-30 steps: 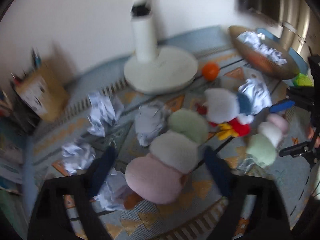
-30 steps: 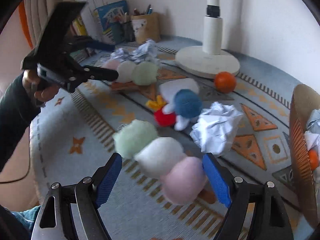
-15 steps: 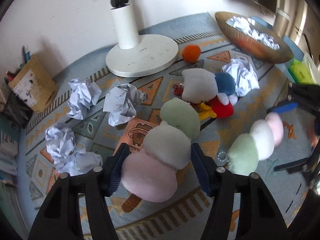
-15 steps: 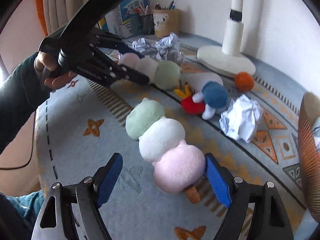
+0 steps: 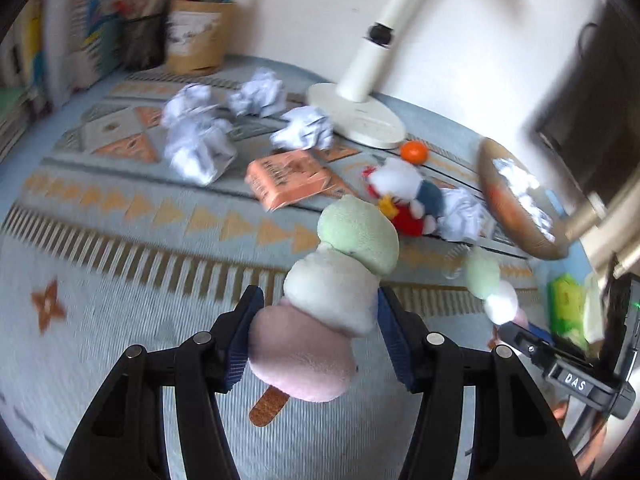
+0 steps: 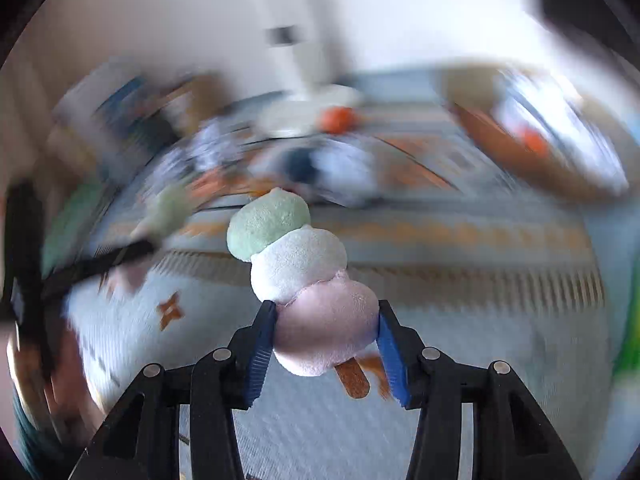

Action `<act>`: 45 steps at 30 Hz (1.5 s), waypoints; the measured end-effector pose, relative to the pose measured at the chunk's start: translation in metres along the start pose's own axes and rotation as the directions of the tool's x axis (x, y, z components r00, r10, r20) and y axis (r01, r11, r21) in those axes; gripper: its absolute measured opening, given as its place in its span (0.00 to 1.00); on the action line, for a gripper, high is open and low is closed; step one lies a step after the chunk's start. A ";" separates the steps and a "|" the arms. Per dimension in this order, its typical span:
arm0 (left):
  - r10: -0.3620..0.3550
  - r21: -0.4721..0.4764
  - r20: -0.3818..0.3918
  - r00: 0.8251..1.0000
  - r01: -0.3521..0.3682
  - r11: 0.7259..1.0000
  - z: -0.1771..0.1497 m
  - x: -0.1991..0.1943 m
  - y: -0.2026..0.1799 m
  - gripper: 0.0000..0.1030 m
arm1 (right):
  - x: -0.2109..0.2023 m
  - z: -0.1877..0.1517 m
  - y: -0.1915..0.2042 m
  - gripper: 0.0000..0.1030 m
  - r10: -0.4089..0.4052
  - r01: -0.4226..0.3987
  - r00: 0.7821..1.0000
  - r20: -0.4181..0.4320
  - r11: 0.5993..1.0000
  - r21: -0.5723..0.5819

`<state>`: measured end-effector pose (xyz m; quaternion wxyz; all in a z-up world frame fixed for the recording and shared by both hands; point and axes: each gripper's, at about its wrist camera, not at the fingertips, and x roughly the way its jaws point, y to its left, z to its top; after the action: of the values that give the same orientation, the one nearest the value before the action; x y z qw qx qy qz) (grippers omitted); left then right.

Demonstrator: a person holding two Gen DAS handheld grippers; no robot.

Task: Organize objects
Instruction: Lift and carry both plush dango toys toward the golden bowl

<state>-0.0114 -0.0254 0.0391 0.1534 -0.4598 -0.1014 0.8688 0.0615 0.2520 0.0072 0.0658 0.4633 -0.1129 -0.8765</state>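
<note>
On the patterned rug (image 5: 120, 320), two plush skewers of three balls each (green, white, pink, on a brown stick) are lifted clear of the floor, one per gripper. The left gripper (image 5: 316, 336) has its blue pads pressed against the pink and white balls of the left skewer (image 5: 332, 300); the right gripper (image 6: 326, 340) is closing, its pads already denting the pink ball of the right skewer (image 6: 296, 272). The left wrist view, the sharper of the two, allows a count: five crumpled paper balls loose on the rug, namely one large (image 5: 196, 148), one behind it (image 5: 260, 94), one near the lamp base (image 5: 304, 132), one small at the far left of the group (image 5: 192, 98), and one beside the soft toy (image 5: 464, 216); one orange booklet (image 5: 292, 178); one orange ball (image 5: 414, 151); one white, blue and red soft toy (image 5: 408, 196); one white lamp stand (image 5: 360, 112); one oval basket (image 5: 516, 208) holding more crumpled paper; and one cardboard pen holder (image 5: 196, 36). It also shows the right skewer small at the right edge, held by the other tool. The right wrist view is heavily motion-blurred; it alone shows an orange object inside the basket (image 6: 532, 140), and the left skewer appears only as a smear at the left. Paper balls cannot be counted there.
</note>
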 end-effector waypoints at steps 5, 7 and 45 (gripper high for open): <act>-0.047 0.021 -0.045 0.998 0.048 0.999 -0.017 0.006 -0.003 0.71 | 0.001 -0.012 -0.022 0.52 -0.031 0.038 0.998 -0.054 0.991 0.127; -0.084 0.029 -0.080 0.993 0.086 0.996 -0.023 0.005 -0.003 0.78 | -0.005 -0.018 -0.021 0.65 0.021 -0.012 0.997 -0.076 0.992 0.122; -0.049 0.232 0.229 0.972 -0.006 0.973 0.017 0.028 -0.088 0.42 | -0.023 0.038 -0.033 0.48 -0.061 0.058 0.967 0.247 0.998 0.020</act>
<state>-0.0252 0.0666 0.0549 0.2023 -0.3325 -0.0219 0.9209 0.0427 0.2940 0.0374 0.0221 0.3542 -0.1118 -0.9282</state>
